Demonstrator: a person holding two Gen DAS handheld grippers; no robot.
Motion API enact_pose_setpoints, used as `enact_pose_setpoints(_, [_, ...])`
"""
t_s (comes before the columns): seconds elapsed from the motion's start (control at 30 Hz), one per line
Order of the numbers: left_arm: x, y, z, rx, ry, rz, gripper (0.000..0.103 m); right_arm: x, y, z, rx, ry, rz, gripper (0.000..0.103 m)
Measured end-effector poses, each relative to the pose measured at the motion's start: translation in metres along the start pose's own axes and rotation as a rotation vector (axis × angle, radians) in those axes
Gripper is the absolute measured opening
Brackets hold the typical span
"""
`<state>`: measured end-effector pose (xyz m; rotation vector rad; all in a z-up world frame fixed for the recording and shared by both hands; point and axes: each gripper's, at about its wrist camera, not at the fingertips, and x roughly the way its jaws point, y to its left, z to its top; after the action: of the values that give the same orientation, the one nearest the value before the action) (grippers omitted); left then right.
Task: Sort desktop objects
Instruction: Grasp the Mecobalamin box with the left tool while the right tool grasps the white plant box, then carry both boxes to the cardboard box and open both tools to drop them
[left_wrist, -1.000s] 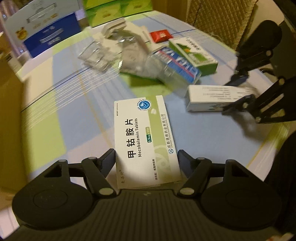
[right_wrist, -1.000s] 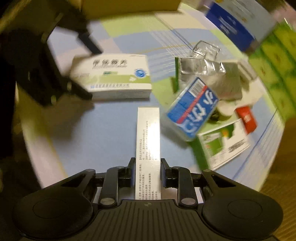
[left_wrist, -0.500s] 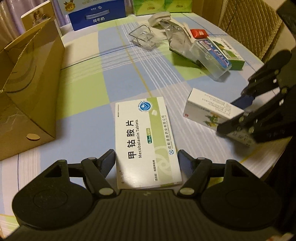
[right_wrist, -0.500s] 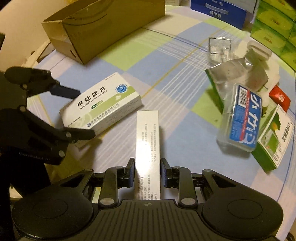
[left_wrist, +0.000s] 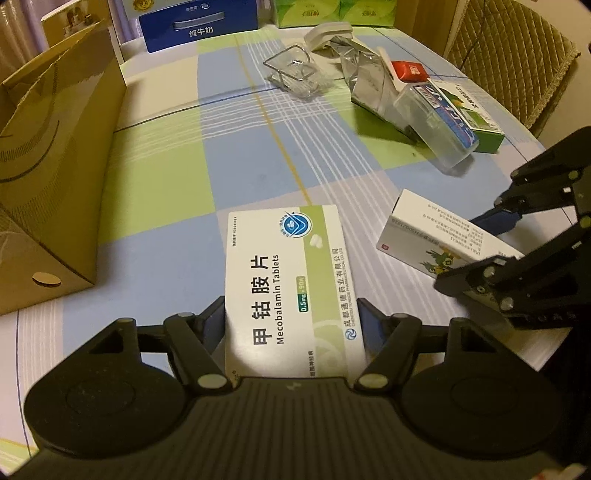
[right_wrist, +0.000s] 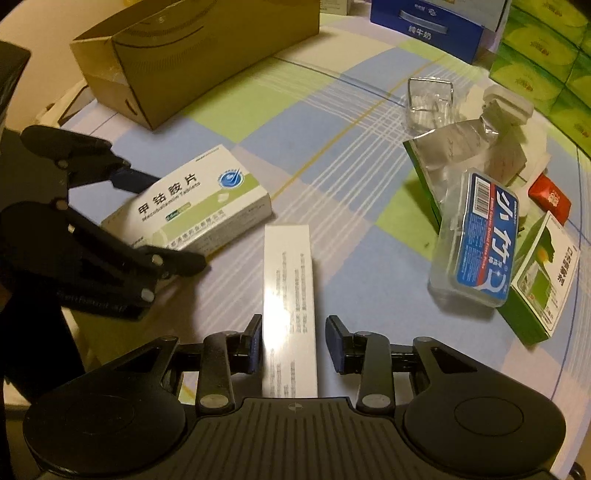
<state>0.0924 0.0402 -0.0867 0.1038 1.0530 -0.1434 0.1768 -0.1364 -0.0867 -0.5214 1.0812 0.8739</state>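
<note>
While your left gripper (left_wrist: 293, 321) pinches the near end of the Mecobalamin Tablets box (left_wrist: 286, 280) and your right gripper (right_wrist: 293, 341), jaws slightly spread, straddles the narrow white box (right_wrist: 288, 295) resting on the tablecloth (left_wrist: 236, 155), carry both level toward the cardboard box (left_wrist: 55, 177) far left.

Round table with blue-green checked cloth (left_wrist: 155, 177): brown cardboard box (left_wrist: 48, 155), white-green tablet box (left_wrist: 288, 288), long white carton (right_wrist: 290, 295), clear square dish (left_wrist: 295, 74), blue-labelled clear plastic case (right_wrist: 476, 243).

white box (left_wrist: 288, 280): "Mecobalamin Tablets", "0.5mg" | blue carton (left_wrist: 199, 22): "纯牛奶"
</note>
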Motion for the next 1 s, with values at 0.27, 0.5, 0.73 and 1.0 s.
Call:
enact_pose_setpoints(0.27, [-0.018, 0.001, 0.005, 0.031, -0.038, 0.005, 0.068, -0.014, 0.002, 0.000, 0.046, -0.042, -0.026, 0.023])
enact_pose_setpoints(0.5, [-0.051, 0.010, 0.017, 0.038, -0.087, 0.001, 0.068, -0.055, 0.002, 0.014, 0.108, -0.125, -0.030, 0.023])
enact_pose_setpoints(0.73, [-0.109, 0.053, 0.045, 0.039, -0.180, 0.036, 0.068, -0.104, 0.033, 0.087, 0.114, -0.269, 0.002, 0.023])
enact_pose_setpoints(1.0, [-0.154, 0.158, 0.067, -0.010, -0.213, 0.176, 0.068, -0.099, 0.089, 0.196, 0.141, -0.335, 0.085, 0.023])
